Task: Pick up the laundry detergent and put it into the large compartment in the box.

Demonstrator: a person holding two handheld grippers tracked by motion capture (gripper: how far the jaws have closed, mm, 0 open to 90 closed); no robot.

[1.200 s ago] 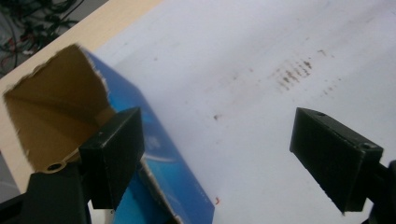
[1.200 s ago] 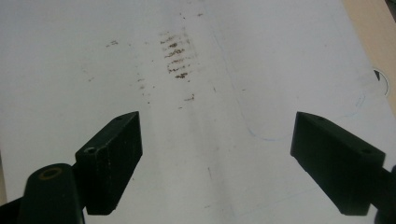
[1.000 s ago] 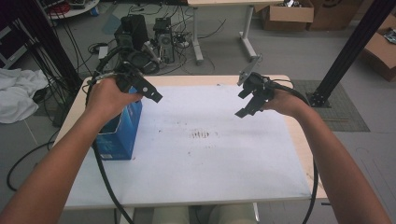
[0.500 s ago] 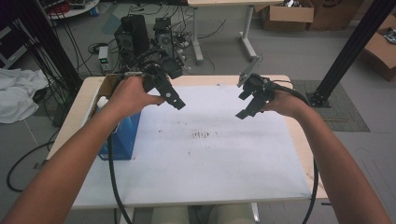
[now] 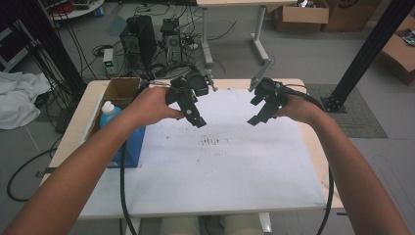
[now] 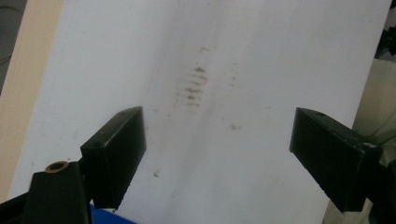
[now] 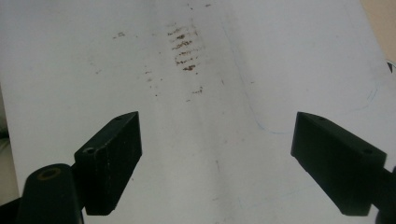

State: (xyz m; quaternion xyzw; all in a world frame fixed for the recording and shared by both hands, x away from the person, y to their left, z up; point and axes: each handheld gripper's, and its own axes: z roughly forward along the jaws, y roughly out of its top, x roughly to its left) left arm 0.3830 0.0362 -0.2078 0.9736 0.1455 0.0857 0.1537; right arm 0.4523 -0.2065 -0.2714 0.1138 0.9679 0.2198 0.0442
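Both hand-held grippers hover above a white sheet [image 5: 220,166] that covers the table. My left gripper [image 5: 195,116] is over the sheet's far left part, jaws pointing down and toward the middle. My right gripper [image 5: 257,116] is over the far right part, angled toward the middle as well. Faint brown smudges [image 5: 211,142] mark the sheet between them. In the left gripper view my left gripper [image 6: 217,128] is open with only the sheet and smudges [image 6: 194,86] between its jaws. My right gripper [image 7: 215,128] is open too, above the smudges [image 7: 184,46].
A blue box [image 5: 129,147] stands at the table's left edge with a blue bottle with a white cap [image 5: 108,112] and an open cardboard box [image 5: 122,89] behind it. Computers and cables lie on the floor beyond. A black post [image 5: 367,54] rises at the right.
My left gripper has moved from above the blue box to the right, out over the white sheet. The right gripper has barely moved.
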